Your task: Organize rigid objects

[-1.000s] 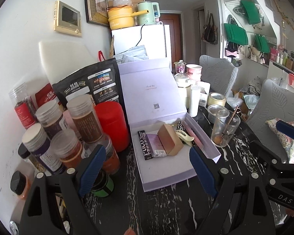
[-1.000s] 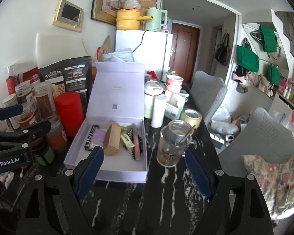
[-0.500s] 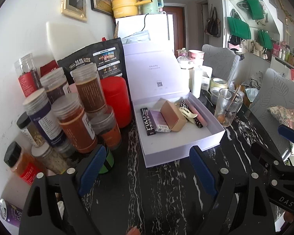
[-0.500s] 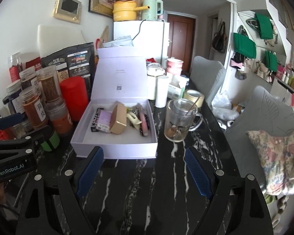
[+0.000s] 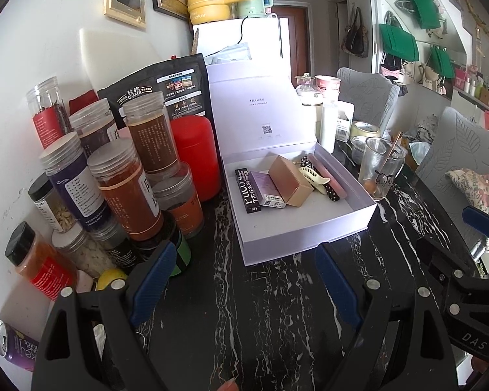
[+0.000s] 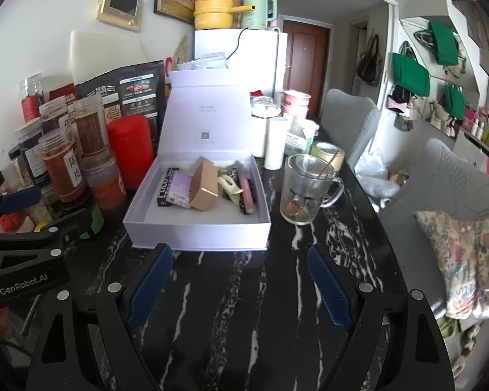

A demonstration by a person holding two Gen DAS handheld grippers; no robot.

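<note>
Both grippers, left (image 5: pixel 243 280) and right (image 6: pixel 238 282), are hovering wide open and empty at six o'clock of the box (image 6: pixel 199 228), apparently already holding all small items.

I see the open box (image 6: pixel 199 228) at the centre of the table (image 6: pixel 244 309), its lid (image 6: pixel 208 123) upright at the rear edge; inside it, from left to right, lie a flat carton (image 6: pixel 164 192), a small packet (image 6: pixel 179 192), a cardboard block (image 6: pixel 205 189) resting partly on the packet, a hair clip (image 6: pixel 229 189) and a slim case (image 6: pixel 246 189); left of the box stands a canister (image 6: pixel 130 150), with a cluster of jars (image 5: pixel 124 189) left of that and a pouch (image 5: pixel 166 88) behind them; right of the box stands a glass mug (image 6: pixel 304 192); behind the mug lies a tape roll (image 6: pixel 326 153); a refrigerator (image 6: pixel 244 58) stands behind the lid.
</note>
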